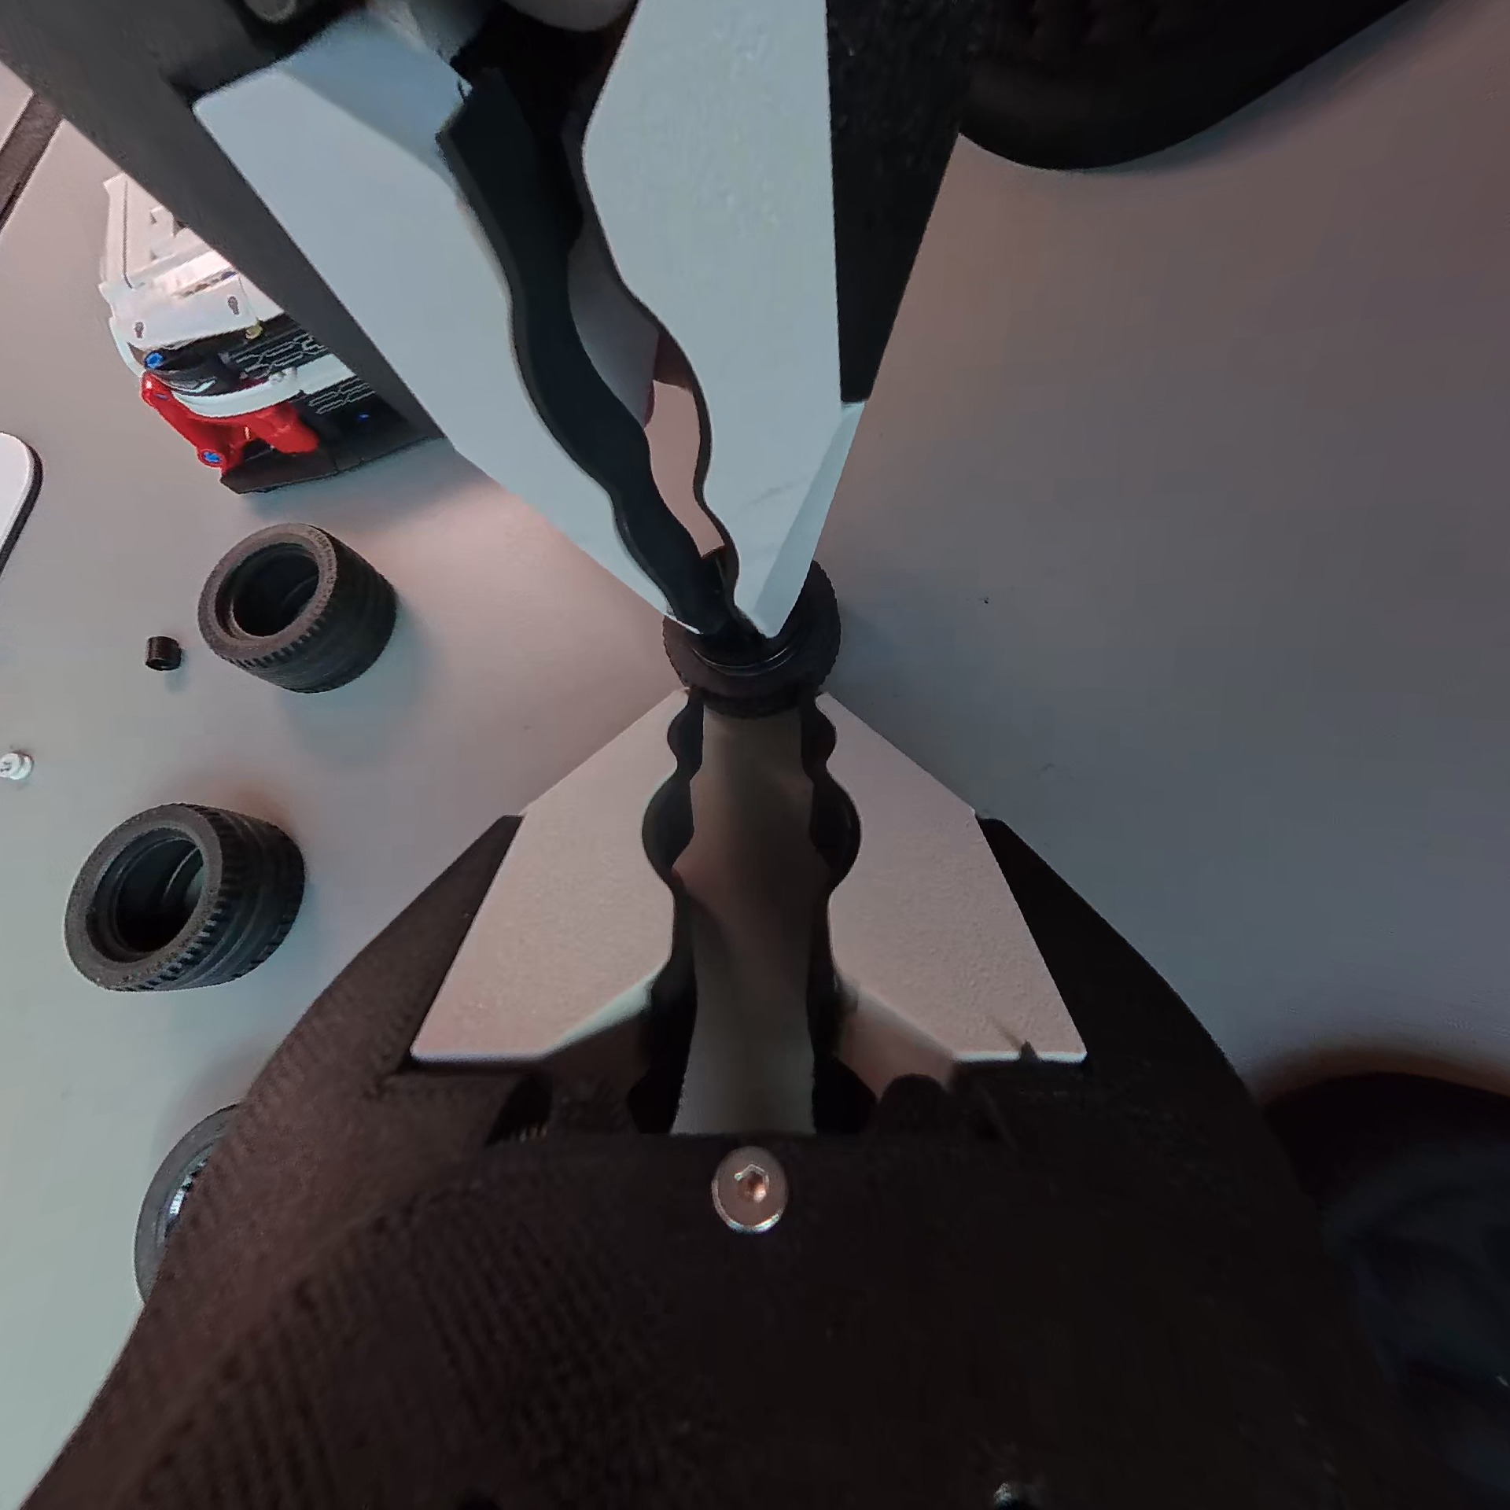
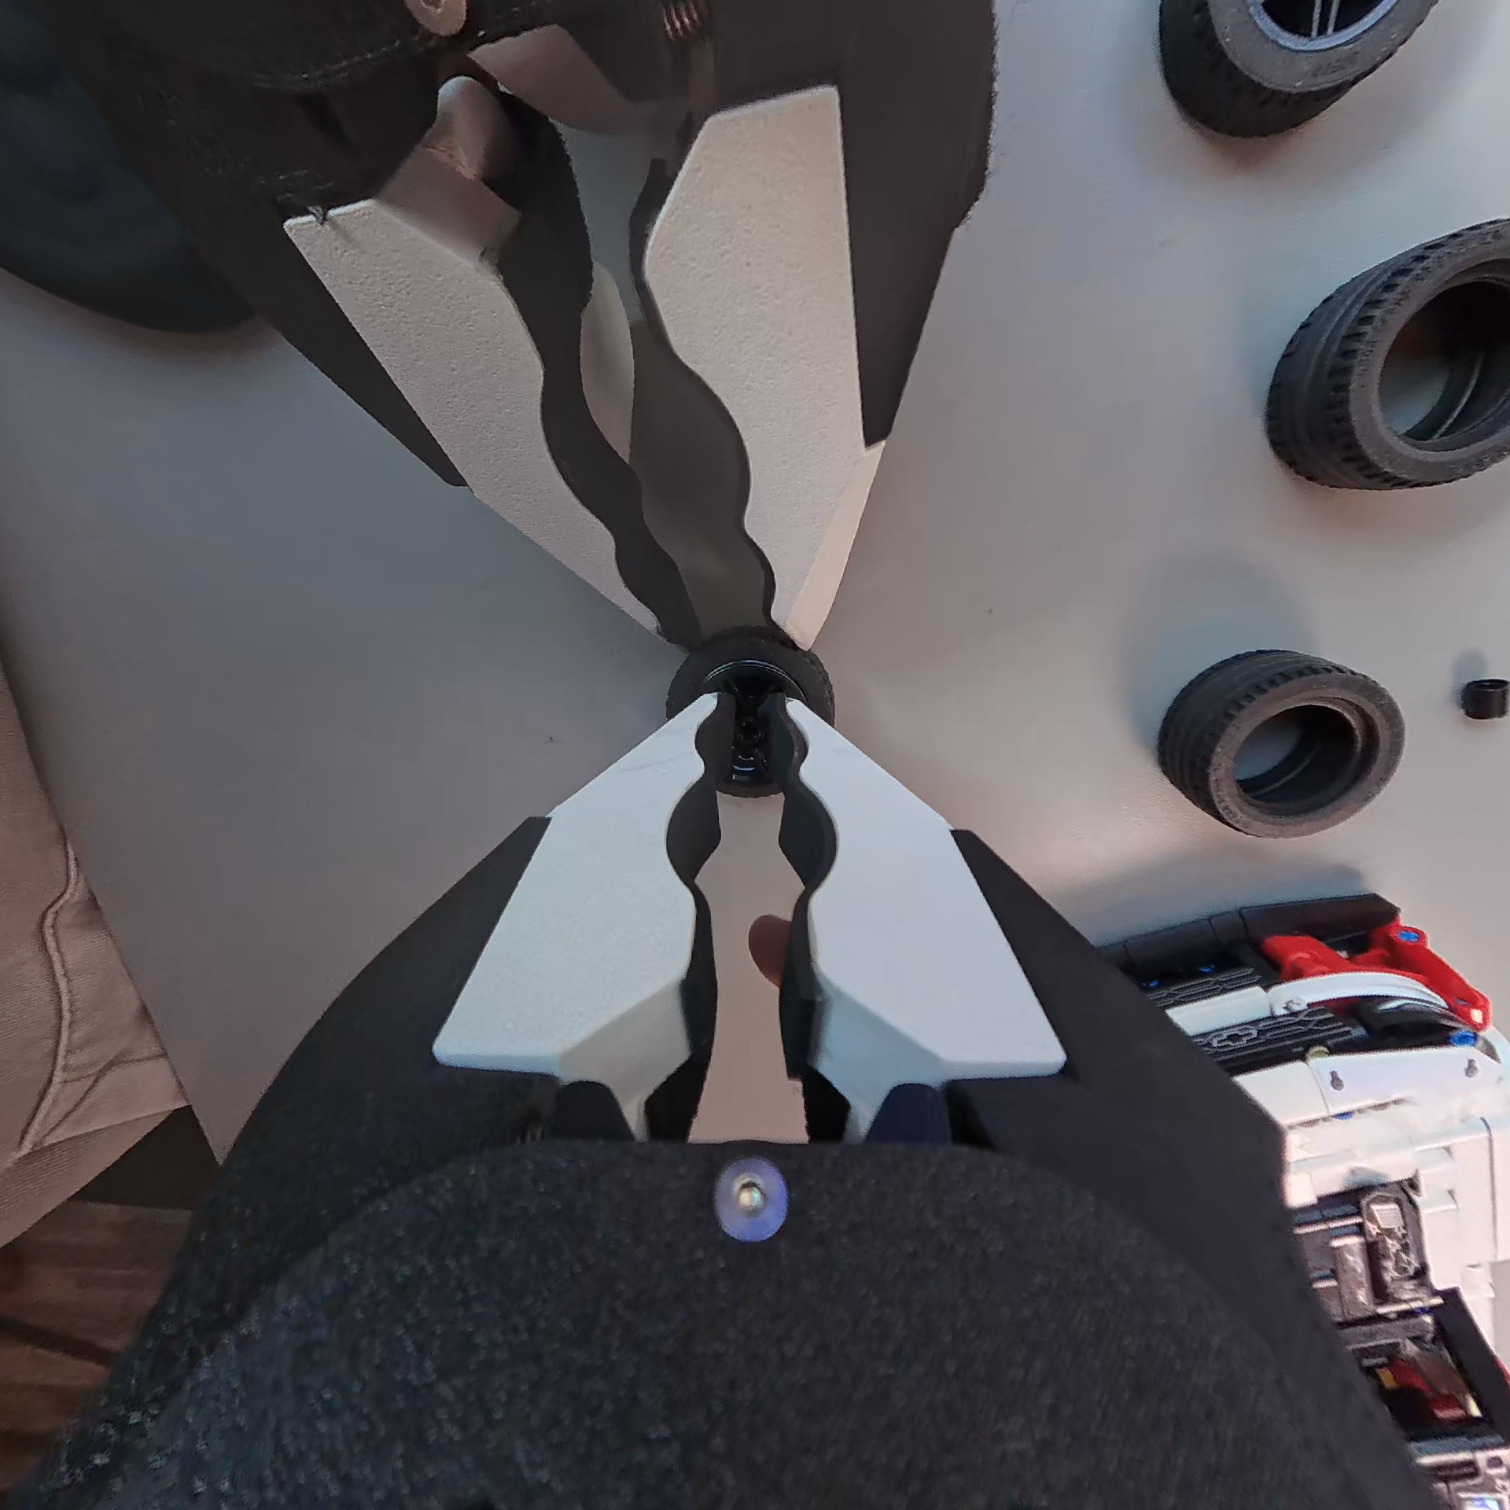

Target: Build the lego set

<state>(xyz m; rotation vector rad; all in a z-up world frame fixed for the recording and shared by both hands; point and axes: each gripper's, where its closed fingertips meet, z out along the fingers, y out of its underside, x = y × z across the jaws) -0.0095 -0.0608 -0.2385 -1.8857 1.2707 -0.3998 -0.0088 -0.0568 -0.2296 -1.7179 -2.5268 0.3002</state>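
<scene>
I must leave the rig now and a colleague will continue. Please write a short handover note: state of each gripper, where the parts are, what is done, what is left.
Left gripper: shut on the small wheel, holding its tyre from one side.
Right gripper: tips closed at the wheel's black hub, from the opposite side; it seems to be seating the rim in the tyre.
On the table: two empty tyres, one more wheel that already has its rim, a tiny black bush, a small grey pin, and the white and red car model.
Done: car body mostly built.
Left: finish this wheel, fit rims to the empty tyres, mount the wheels.
</scene>
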